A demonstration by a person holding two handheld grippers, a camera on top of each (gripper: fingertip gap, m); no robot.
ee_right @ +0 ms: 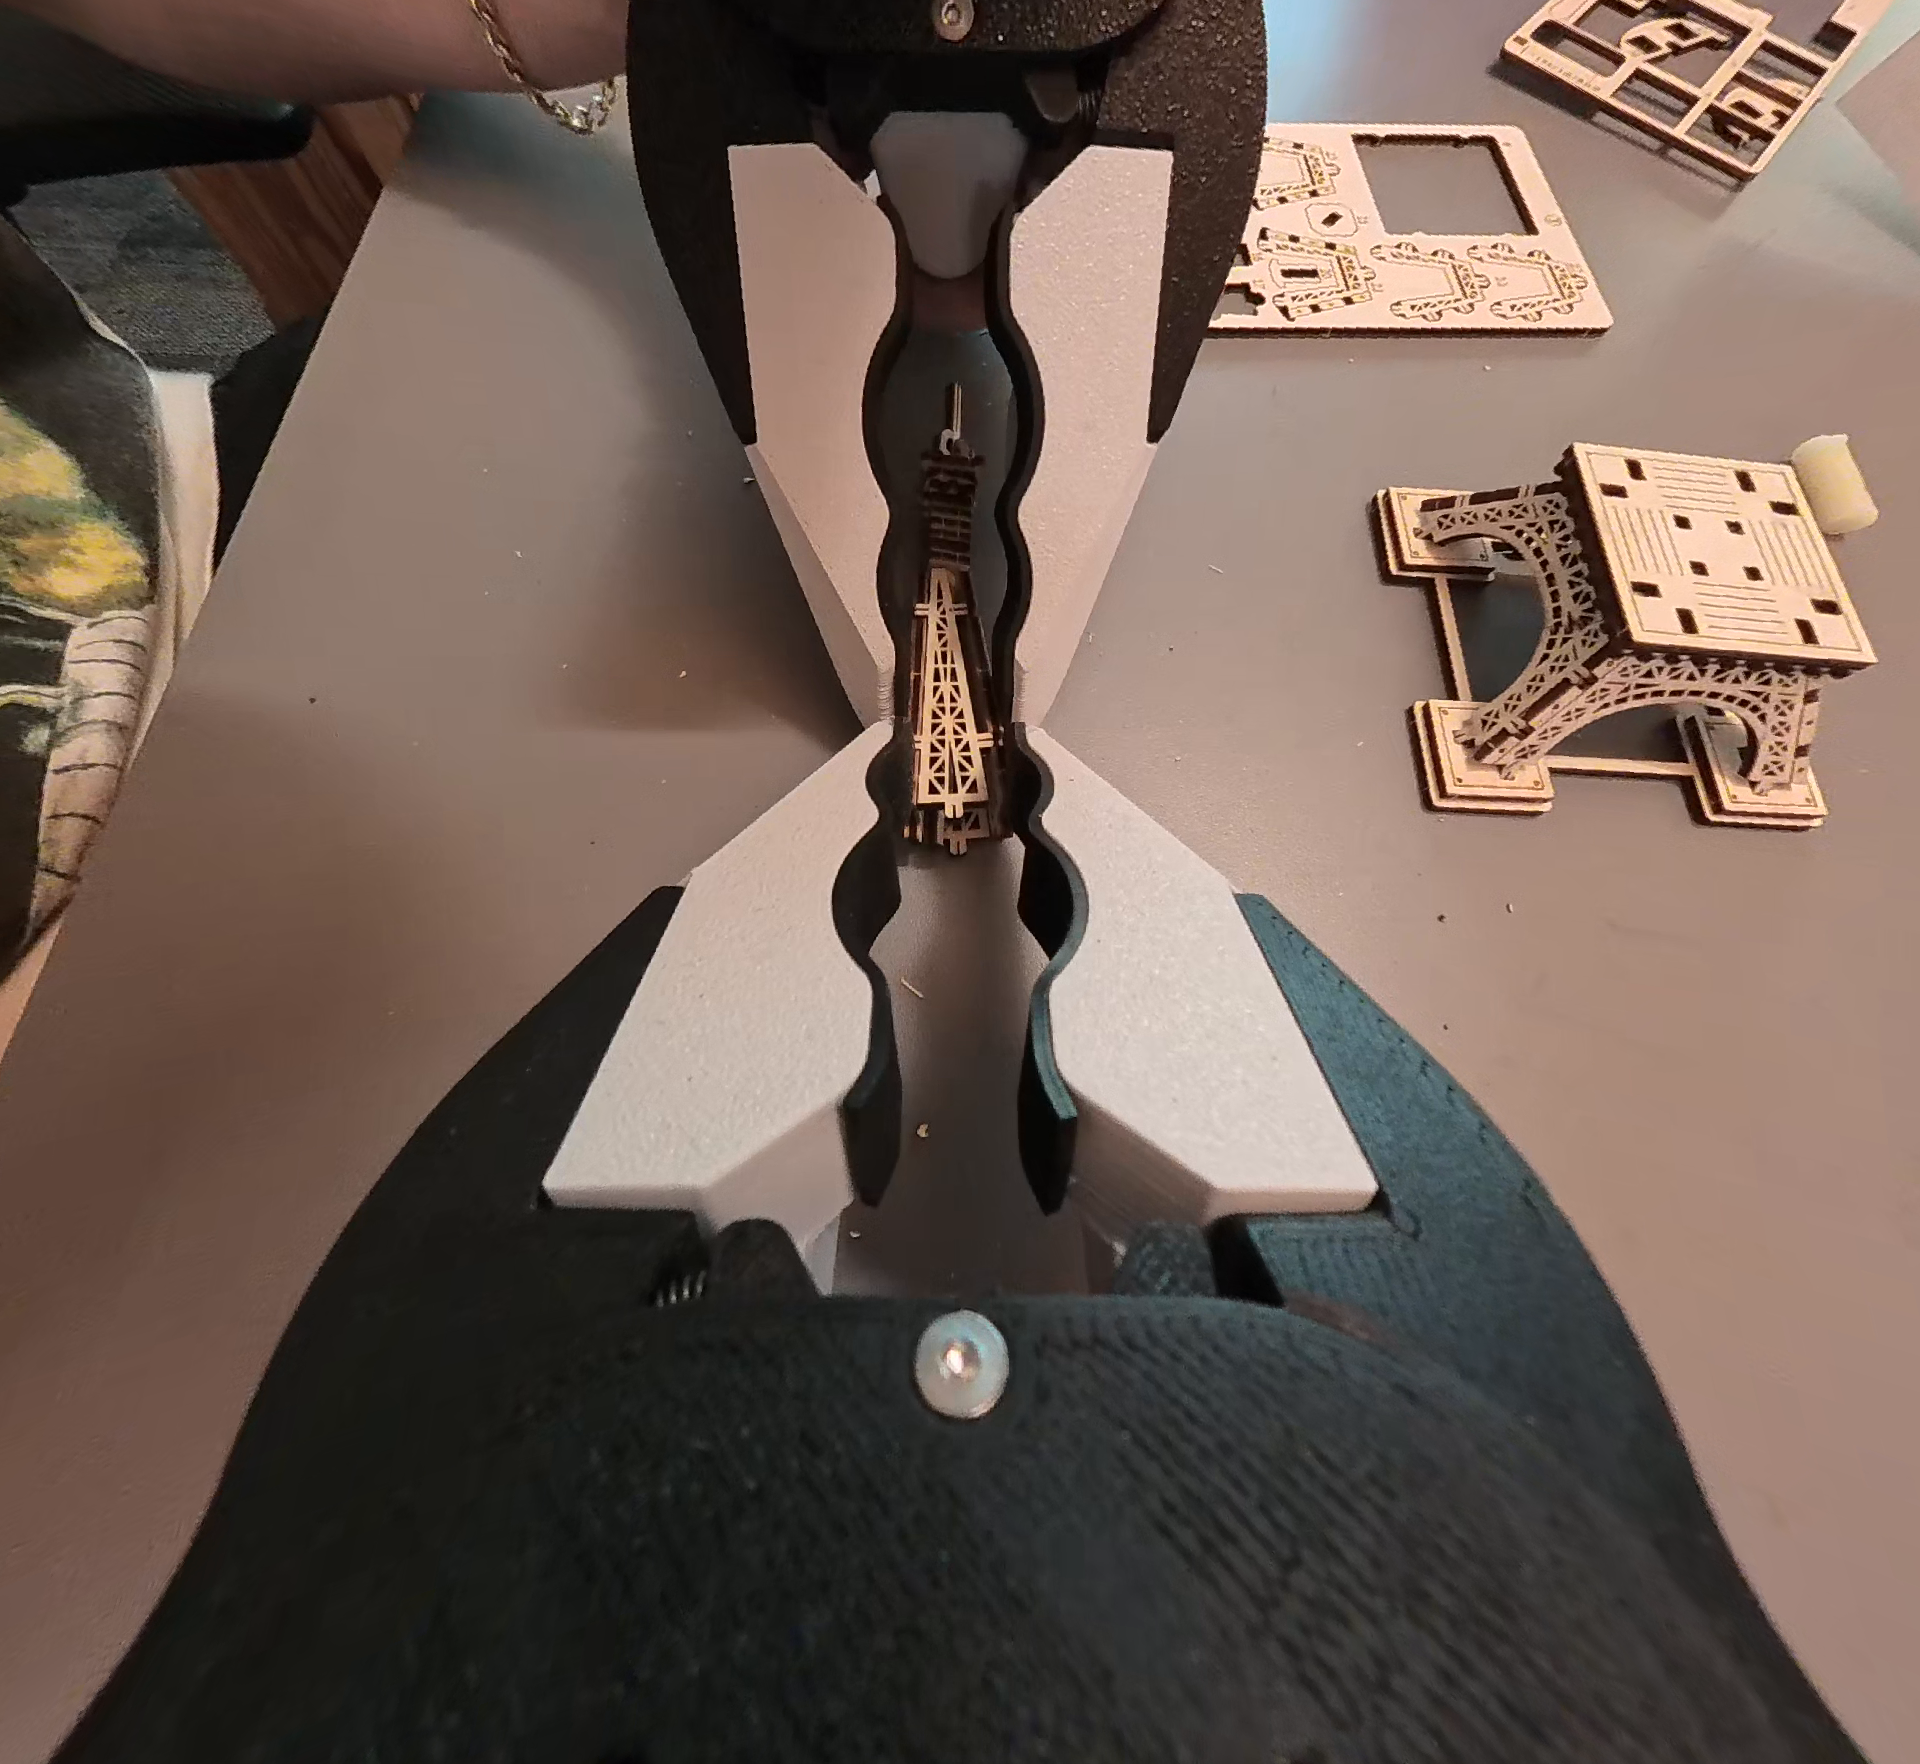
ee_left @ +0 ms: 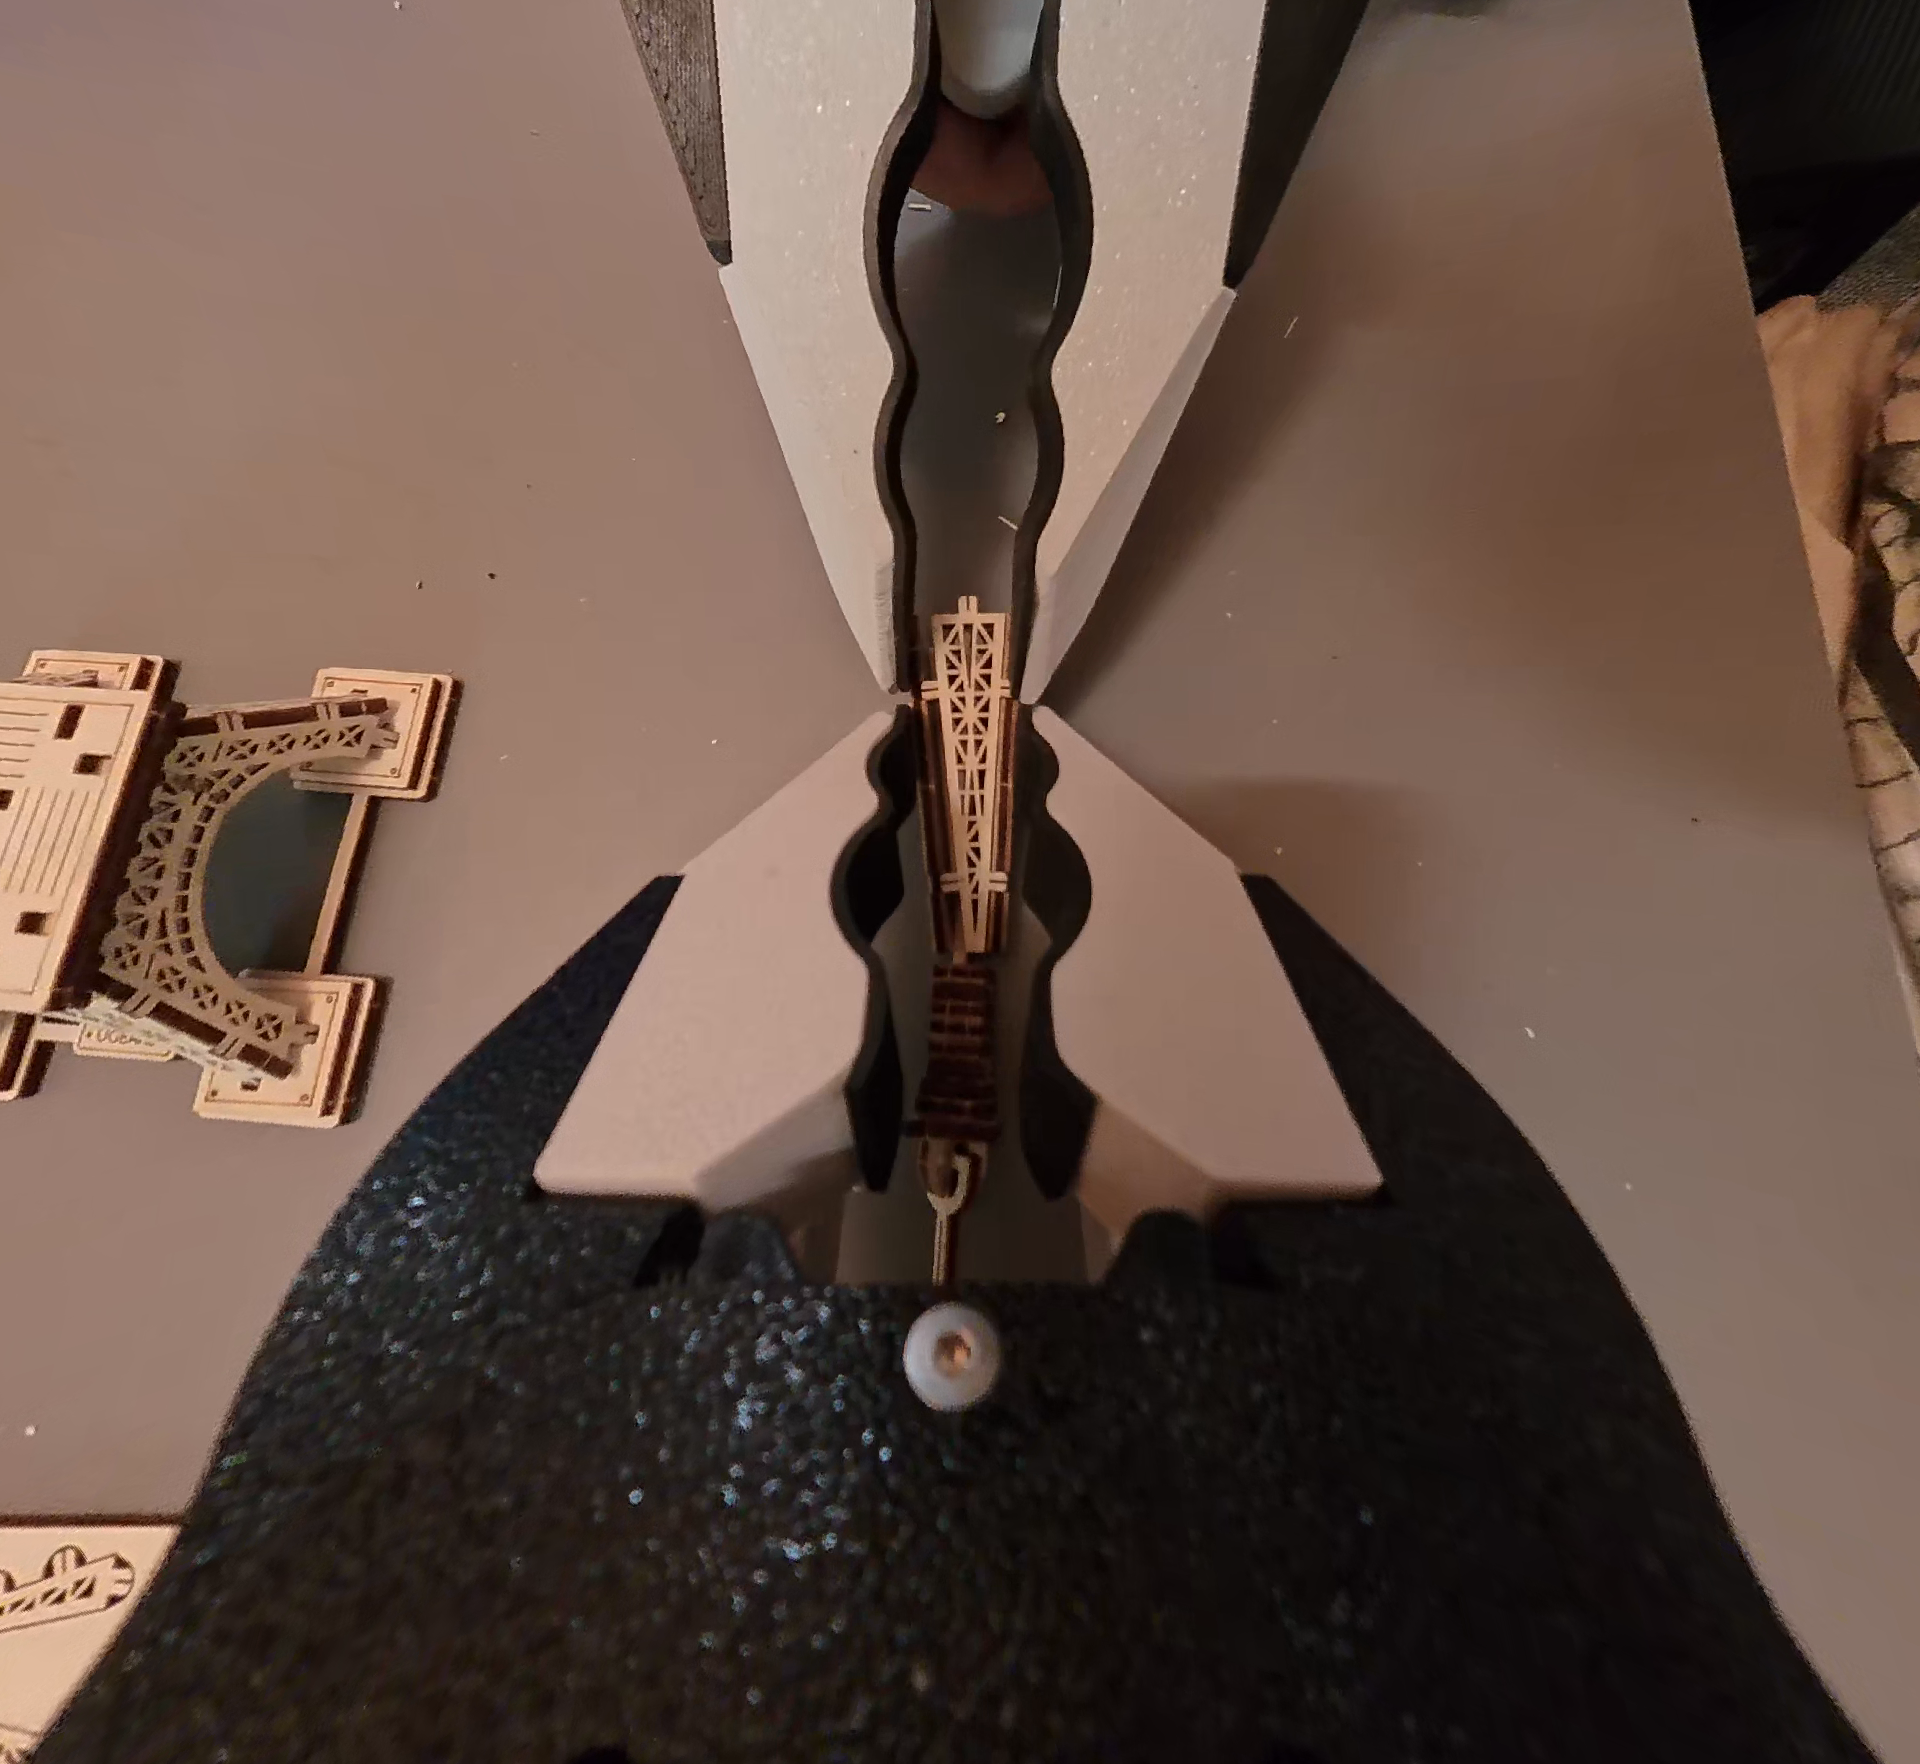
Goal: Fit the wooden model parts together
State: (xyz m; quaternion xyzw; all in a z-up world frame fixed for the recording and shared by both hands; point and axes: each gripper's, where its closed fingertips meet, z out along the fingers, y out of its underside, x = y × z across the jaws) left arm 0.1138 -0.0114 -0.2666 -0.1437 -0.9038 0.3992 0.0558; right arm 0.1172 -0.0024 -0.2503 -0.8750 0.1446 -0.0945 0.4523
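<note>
The wooden model parts divide into a big piece and a slim one. The arched tower base [ee_right: 1621,634] stands on the table [ee_right: 416,571], well off to the right of the right gripper's jaws and, in the left wrist view, off to the left of the left gripper's. Beyond it lie two punched-out part sheets [ee_right: 1558,239], and a small pale cylinder [ee_right: 1834,483] sits touching the base's far corner.

The slim one, the lattice spire [ee_left: 971,769], lies between both pairs of jaws at once, its long axis running straight along the fingers. The left gripper [ee_left: 961,706] and right gripper [ee_right: 951,727] meet tip to tip, both clenched on the spire. Its wide, tabbed foot points into the right gripper and its thin mast into the left.

Seating the foot on the base's slotted top looks like the next fit. I judge the base nearer the right gripper, though the foot is enclosed there. The base is cut off in the left view, and the slots' match to the tabs is too small to judge.
</note>
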